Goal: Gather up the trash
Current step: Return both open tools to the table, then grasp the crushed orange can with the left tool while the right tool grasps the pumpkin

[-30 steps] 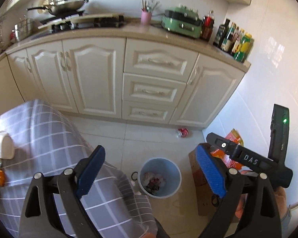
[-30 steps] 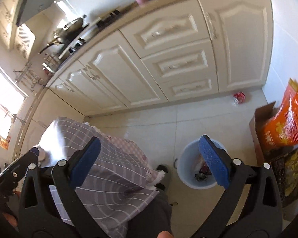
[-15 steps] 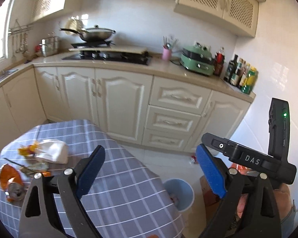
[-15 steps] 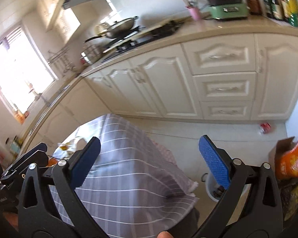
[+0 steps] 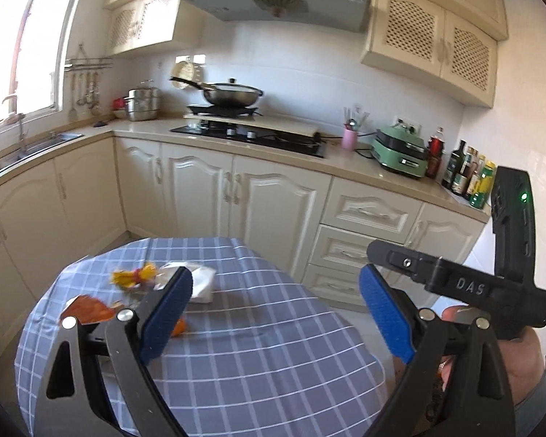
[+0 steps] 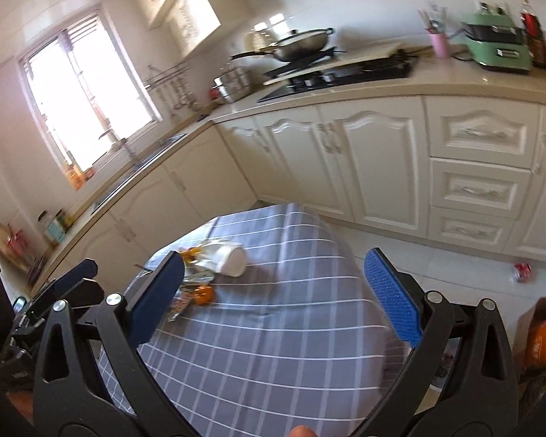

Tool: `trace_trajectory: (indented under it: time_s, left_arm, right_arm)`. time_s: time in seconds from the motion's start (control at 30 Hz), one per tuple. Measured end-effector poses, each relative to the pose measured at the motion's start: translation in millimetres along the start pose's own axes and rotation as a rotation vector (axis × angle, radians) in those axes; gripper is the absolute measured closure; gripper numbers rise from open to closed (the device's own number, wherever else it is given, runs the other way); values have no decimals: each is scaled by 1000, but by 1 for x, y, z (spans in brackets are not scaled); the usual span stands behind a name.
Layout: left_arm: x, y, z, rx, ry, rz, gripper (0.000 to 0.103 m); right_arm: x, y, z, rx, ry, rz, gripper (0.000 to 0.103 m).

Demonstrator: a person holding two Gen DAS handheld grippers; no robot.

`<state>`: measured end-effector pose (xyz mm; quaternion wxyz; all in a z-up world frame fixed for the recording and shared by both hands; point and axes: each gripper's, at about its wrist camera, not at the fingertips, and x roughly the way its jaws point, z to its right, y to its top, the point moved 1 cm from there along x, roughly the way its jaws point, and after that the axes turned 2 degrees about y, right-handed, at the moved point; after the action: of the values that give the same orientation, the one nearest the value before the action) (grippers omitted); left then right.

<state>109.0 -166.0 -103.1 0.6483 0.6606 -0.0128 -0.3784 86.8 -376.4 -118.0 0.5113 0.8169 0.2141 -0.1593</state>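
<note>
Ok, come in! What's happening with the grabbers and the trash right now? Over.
Left gripper open, empty. Right gripper open, empty. Trash pile untouched on the checked tablecloth. Nothing blocking the reach.

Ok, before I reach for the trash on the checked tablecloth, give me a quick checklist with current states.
1. Left gripper open and empty: ok.
2. Right gripper open and empty: ok.
3. White crumpled paper wad in view on the grey checked tablecloth: ok.
4. Small orange fruit piece and yellow wrappers free of the grippers: ok.
5. Trash bin in view for the drop: not ok.
6. Red can on the white tiled floor within reach: cannot tell.
</note>
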Motion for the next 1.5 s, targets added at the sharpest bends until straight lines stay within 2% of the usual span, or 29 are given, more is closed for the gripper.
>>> trace_trajectory:
  time_s: [0.1, 0.27, 0.4, 0.57, 0.77, 0.93, 1.13, 1.17, 1.23, 1.33, 1.37, 1.47, 1.5]
  left_arm:
    - [-8, -7, -18, -30, 8, -2, 12]
    - [-23, -19, -49, -51, 62, 14, 12]
    - [-26, -34, -81, -66, 114, -4, 12]
    - [-16, -58, -127, -105, 177, -54, 12]
    - [16, -85, -174, -120, 243, -124, 13]
    - [45, -97, -194, -77, 294, -171, 13]
    - [74, -102, -199, 40, 346, -211, 13]
    - [77, -102, -199, 59, 345, -212, 14]
    - [84, -103, -198, 98, 333, -228, 24]
    - [97, -107, -201, 125, 307, -273, 47]
    - [100, -107, -202, 120, 295, -286, 58]
    - [102, -105, -199, 154, 294, -276, 66]
    - [103, -105, -197, 166, 297, -280, 66]
  right_arm:
    - [7, -3, -16, -25, 26, -5, 6]
    - [24, -10, -40, -59, 52, -42, 6]
    - [37, -18, -56, -89, 61, -72, 6]
    - [62, -32, -69, -114, 71, -133, 6]
    - [97, -49, -78, -131, 62, -210, 6]
    - [122, -60, -81, -141, 60, -269, 6]
    - [148, -67, -80, -144, 58, -316, 6]
    - [153, -69, -81, -145, 59, -324, 6]
    - [166, -73, -82, -150, 61, -344, 6]
    - [183, -78, -86, -154, 66, -365, 6]
    - [189, -79, -87, -154, 68, -371, 6]
    - [210, -84, -90, -147, 65, -393, 6]
    - [218, -85, -91, -139, 73, -399, 8]
